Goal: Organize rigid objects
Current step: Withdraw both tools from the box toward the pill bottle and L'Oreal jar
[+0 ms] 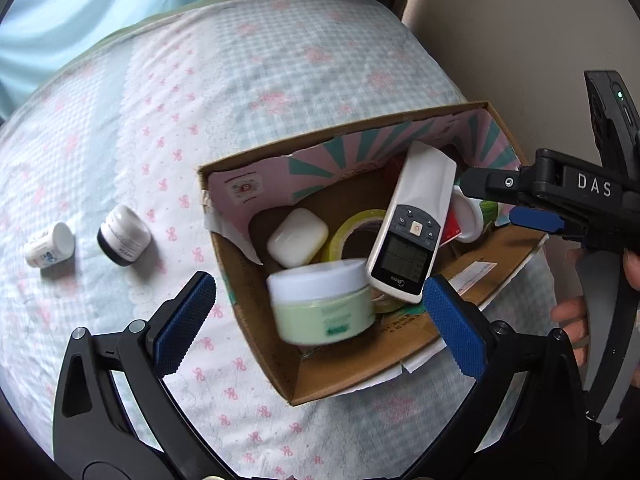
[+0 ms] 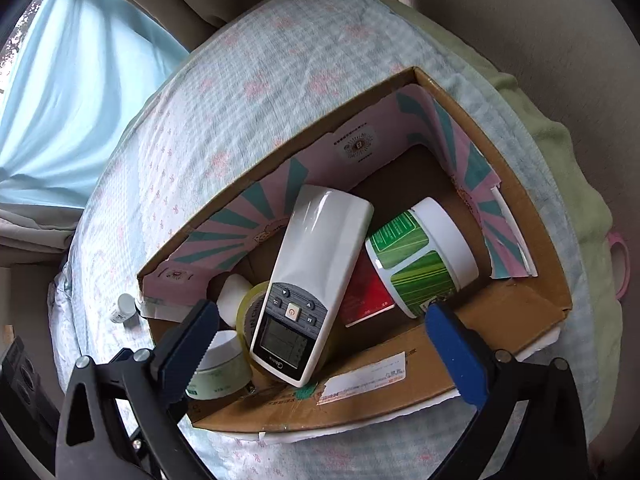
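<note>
Both grippers are hanging over the open brown cardboard box [image 1: 352, 376] on the checked bedspread [image 1: 240, 80], jaws spread wide and holding nothing. Between the left gripper's [image 1: 320, 316] pads, the pale green cream jar with a white lid [image 1: 320, 300] is lying blurred inside the box, apparently just let go. Below the right gripper [image 2: 320, 354], the white remote control [image 2: 312, 292] is leaning across a yellowish tape roll [image 2: 250, 304].

Two small jars, a white one [image 1: 50, 245] and a black-based one [image 1: 124, 236], are waiting on the bed, likely next; reaching them calls for swinging left. The red packet [image 2: 368, 292] under the green-labelled tub [image 2: 420, 256] is mostly hidden, its labels unreadable.
</note>
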The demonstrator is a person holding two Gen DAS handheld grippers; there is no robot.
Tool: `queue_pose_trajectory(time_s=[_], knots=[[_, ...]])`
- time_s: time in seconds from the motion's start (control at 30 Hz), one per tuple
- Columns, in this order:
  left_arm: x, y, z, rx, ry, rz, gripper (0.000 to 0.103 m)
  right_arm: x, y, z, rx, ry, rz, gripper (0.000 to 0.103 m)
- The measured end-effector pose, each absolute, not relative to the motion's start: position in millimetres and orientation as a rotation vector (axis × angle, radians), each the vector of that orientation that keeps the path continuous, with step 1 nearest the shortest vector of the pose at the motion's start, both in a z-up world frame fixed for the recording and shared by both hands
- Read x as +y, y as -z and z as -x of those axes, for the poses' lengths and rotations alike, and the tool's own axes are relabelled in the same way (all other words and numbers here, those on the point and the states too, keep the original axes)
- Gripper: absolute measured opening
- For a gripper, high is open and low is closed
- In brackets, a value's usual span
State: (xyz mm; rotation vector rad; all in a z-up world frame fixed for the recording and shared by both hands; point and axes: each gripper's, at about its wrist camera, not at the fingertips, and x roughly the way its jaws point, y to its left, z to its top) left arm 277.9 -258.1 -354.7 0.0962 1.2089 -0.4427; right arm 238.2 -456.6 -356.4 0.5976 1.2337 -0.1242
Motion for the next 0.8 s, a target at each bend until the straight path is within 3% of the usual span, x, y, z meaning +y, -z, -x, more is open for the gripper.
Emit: queue_pose_trajectory(time_s=[0.47, 0.8], knots=[[-219.4, 321.1, -259.4, 1.183, 0.388, -0.056, 0.103, -440.5, 327.1, -222.6, 1.223, 0.127, -0.543, 0.103], [-155.8, 262.5, -219.4, 1.137, 0.251, -0.023, 0.103, -413.4, 275.9, -200.8, 1.223, 0.072, -0.471, 0.103]])
